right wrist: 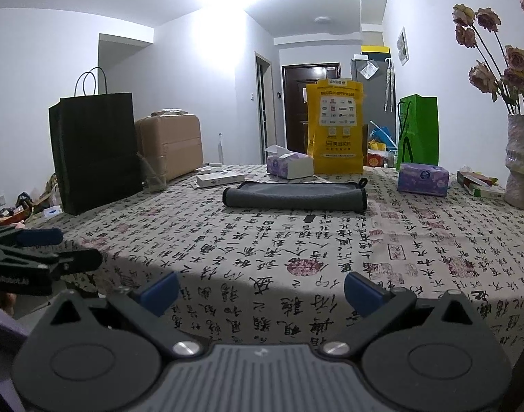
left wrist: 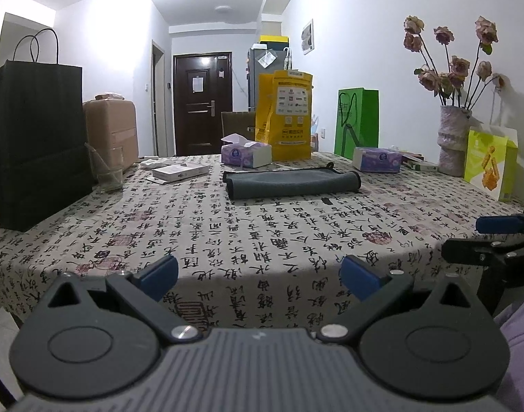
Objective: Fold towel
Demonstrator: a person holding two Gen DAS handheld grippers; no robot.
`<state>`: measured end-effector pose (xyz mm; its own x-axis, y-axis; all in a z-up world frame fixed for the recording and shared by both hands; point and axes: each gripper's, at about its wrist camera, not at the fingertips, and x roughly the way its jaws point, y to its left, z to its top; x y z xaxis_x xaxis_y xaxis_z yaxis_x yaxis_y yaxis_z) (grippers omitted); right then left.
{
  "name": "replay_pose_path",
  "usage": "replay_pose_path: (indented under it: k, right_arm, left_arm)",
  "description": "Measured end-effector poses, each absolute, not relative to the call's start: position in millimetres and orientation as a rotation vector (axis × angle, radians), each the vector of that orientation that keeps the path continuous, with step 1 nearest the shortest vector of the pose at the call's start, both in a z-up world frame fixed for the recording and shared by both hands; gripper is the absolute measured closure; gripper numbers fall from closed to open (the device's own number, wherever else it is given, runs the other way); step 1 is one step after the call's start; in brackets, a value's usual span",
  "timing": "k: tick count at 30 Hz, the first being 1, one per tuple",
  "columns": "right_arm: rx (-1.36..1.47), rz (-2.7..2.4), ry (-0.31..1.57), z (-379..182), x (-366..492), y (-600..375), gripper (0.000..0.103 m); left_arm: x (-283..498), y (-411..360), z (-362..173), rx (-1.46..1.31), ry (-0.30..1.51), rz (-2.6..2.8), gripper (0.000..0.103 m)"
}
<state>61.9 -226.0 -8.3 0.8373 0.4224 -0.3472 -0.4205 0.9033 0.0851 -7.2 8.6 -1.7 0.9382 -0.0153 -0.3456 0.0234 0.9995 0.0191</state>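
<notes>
A grey towel [left wrist: 291, 182] with dark edging lies folded into a long narrow strip on the far middle of the table; it also shows in the right wrist view [right wrist: 296, 196]. My left gripper [left wrist: 260, 276] is open and empty, held at the table's near edge, well short of the towel. My right gripper [right wrist: 262, 290] is open and empty too, also back at the near edge. Each gripper shows at the side of the other's view: the right one [left wrist: 495, 240], the left one [right wrist: 42, 250].
The table wears a calligraphy-print cloth [left wrist: 262, 240]. A black paper bag [left wrist: 38, 137] and a glass [left wrist: 107, 171] stand at left. Tissue packs [left wrist: 246, 152], a yellow bag [left wrist: 284, 113], a green bag [left wrist: 358, 123] and a vase of dried roses [left wrist: 454, 137] line the back and right.
</notes>
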Motion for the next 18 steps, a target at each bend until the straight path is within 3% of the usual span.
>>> replay_pose_path:
  k: [18]
  right_arm:
    - [0.008, 0.451, 0.368, -8.9, 61.0, -224.2, 0.000]
  left_arm:
    - [-7.4, 8.0, -2.0, 0.023, 0.353, -0.021, 0.000]
